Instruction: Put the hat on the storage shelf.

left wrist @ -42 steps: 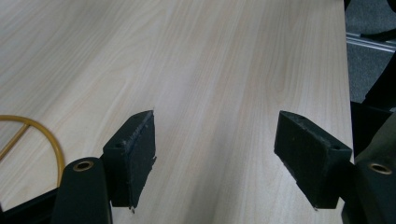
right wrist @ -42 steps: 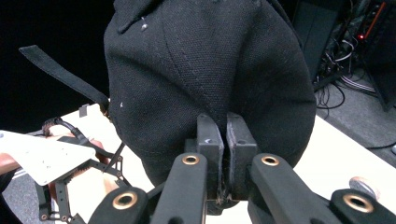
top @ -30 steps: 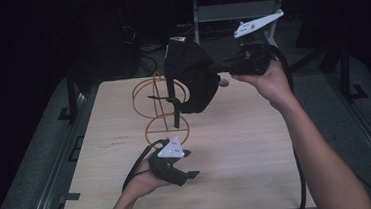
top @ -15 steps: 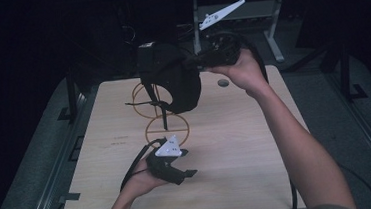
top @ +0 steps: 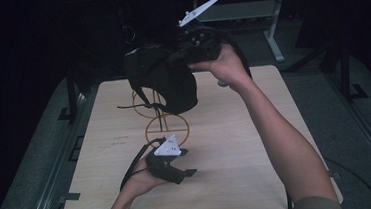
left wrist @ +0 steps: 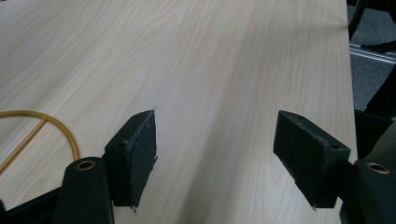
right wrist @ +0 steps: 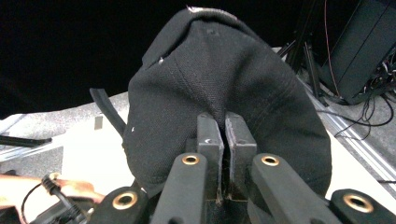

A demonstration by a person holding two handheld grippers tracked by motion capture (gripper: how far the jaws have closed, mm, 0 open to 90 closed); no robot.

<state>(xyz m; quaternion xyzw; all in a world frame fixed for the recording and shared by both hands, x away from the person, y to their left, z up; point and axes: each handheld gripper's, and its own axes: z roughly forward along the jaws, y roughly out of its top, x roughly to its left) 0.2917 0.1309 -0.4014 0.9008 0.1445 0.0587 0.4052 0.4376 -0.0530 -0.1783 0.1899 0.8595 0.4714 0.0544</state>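
The cap (top: 164, 81) swings left and rises, carried by the right tongs (top: 189, 54), pinched tight on its fabric, now above the gold stand (top: 165, 128) at the tabletop's (top: 255, 129) far side. Left tongs (top: 179, 172) rest near, spread empty. Looks like hanging comes next.

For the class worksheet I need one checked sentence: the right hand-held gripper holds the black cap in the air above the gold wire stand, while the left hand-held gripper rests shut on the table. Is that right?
Not quite. The left hand-held gripper is open: the left gripper view shows its jaws wide apart over bare table. The rest holds: the right hand-held gripper is clamped on the black cap, held above the gold wire stand.
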